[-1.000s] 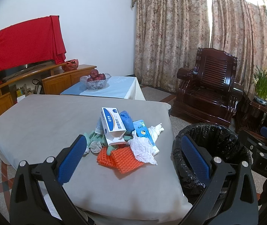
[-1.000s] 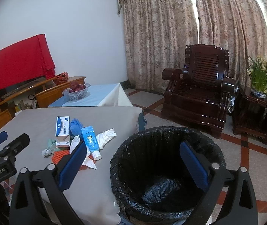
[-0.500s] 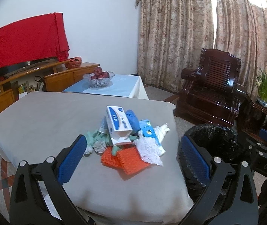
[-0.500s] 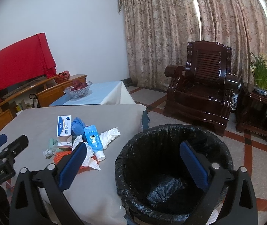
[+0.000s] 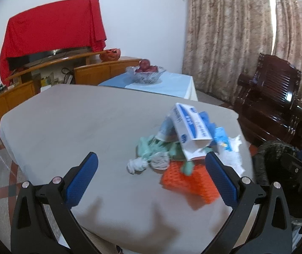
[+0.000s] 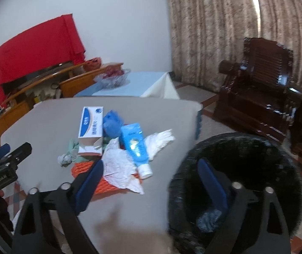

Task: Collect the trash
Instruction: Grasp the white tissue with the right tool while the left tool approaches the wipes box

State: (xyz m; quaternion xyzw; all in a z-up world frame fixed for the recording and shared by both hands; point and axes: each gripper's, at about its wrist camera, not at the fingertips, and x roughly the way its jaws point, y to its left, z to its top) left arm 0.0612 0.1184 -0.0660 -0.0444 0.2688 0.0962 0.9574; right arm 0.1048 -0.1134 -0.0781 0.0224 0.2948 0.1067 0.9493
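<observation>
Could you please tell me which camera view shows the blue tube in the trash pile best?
The right wrist view: there the blue tube lies in full length, white cap toward the camera, across the crumpled white paper. The left wrist view shows only part of it, behind the white and blue box.

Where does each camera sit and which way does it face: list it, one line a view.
Left wrist: on the left gripper, aimed down across the grey table at the trash pile; open fingers show, nothing between.
Right wrist: on the right gripper, facing table edge and black bin; jaws closing, empty.
Shared: pile, table, bin, each other's gripper.
</observation>
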